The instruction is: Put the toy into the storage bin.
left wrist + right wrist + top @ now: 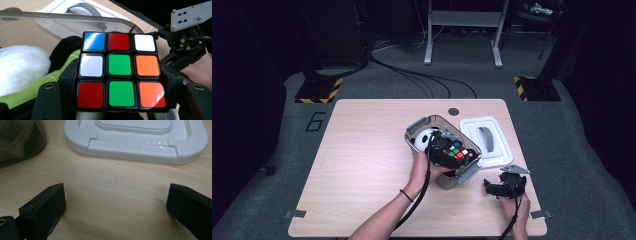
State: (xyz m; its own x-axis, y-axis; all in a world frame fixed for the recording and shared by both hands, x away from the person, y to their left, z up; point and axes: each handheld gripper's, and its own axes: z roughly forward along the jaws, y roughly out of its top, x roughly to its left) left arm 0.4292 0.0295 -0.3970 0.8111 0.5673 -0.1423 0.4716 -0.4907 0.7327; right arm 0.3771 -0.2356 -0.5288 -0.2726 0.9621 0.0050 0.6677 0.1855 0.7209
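A scrambled puzzle cube [120,71] with red, green, orange, white and blue squares sits between the jaws of my left gripper [120,82], which is shut on it. In the high view the cube [458,151] hangs over the mouth of a clear plastic container [418,126] with grey latches. A black-and-white plush toy [423,138] with green cloth [30,91] lies inside the container. My right gripper [113,202] stands open just above bare wood, in front of the white lid [136,141]; it rests near the table's front right [504,186].
The white lid [487,140] with a grey handle lies upside up to the right of the container. The wooden table [362,160] has wide free room on its left half. A round dark grommet [453,111] is near the far edge.
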